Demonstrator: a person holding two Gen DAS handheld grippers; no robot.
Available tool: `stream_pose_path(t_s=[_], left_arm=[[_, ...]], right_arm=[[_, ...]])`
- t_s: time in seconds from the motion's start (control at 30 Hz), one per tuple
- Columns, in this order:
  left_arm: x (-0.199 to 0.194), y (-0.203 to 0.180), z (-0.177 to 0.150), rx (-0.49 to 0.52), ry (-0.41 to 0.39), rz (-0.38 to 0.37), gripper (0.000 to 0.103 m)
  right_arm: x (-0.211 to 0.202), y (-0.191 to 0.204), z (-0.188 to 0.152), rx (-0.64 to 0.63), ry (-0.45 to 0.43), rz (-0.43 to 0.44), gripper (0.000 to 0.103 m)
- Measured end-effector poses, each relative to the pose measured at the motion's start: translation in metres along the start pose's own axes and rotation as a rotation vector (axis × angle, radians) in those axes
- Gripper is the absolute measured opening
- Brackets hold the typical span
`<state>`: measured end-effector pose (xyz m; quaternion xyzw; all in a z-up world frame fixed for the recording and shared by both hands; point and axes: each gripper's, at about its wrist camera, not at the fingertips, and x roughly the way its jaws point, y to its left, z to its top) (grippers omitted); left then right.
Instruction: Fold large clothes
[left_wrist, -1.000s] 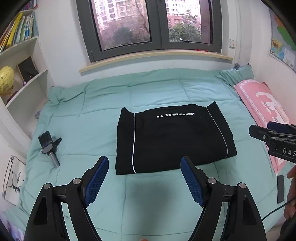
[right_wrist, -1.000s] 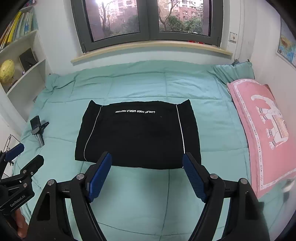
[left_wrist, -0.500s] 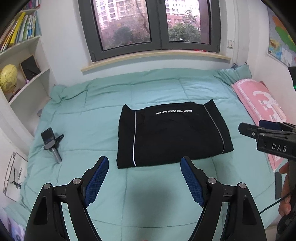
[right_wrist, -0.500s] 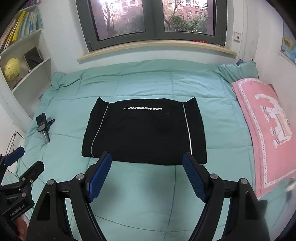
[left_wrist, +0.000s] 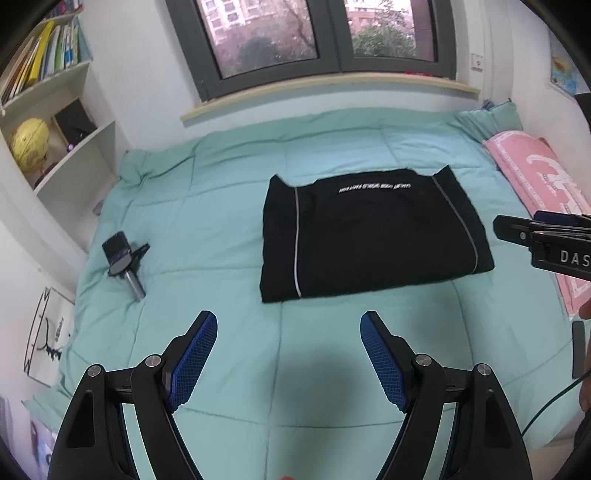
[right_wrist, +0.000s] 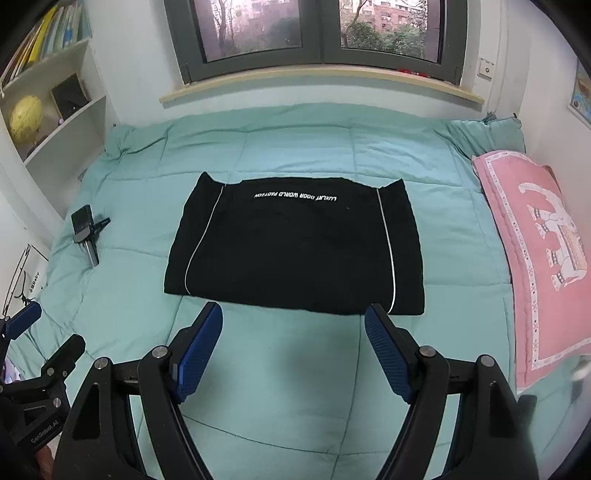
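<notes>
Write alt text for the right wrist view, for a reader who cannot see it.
A black garment, folded into a flat rectangle with white side stripes and white lettering, lies on a teal quilt. The open right gripper hovers near its front edge, holding nothing. A pink elephant-print pillow lies to the right.

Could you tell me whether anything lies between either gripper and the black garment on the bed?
Nothing visible does. Only bare green quilt separates the open right gripper and open left gripper from the folded black garment; the phone holder lies off to the left.
</notes>
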<state>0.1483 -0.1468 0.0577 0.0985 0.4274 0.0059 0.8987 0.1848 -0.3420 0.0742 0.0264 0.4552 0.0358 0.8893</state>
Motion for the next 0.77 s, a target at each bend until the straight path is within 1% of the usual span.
stream_pose_path(t_s=[0.1, 0.37, 0.47, 0.53, 0.67, 0.77], left_arm=[[0.001, 0.001, -0.004, 0.005, -0.006, 0.033, 0.081], [0.011, -0.004, -0.002, 0.020, 0.010, 0.039, 0.081], [0.018, -0.010, -0.001, 0.040, 0.020, 0.080, 0.081], [0.019, -0.012, 0.000, 0.049, 0.011, 0.085, 0.081], [0.015, -0.016, 0.001, 0.054, -0.034, 0.111, 0.081], [0.017, -0.016, 0.003, 0.043, -0.018, 0.072, 0.081]], right_arm=[[0.004, 0.005, -0.004, -0.016, 0.011, -0.008, 0.082], [0.012, 0.002, -0.006, -0.011, 0.033, -0.013, 0.082], [0.018, -0.003, -0.008, 0.005, 0.048, -0.015, 0.082], [0.022, -0.005, -0.011, 0.017, 0.058, -0.013, 0.082], [0.026, -0.009, -0.015, 0.025, 0.077, -0.008, 0.082], [0.026, -0.011, -0.017, 0.024, 0.079, -0.014, 0.082]])
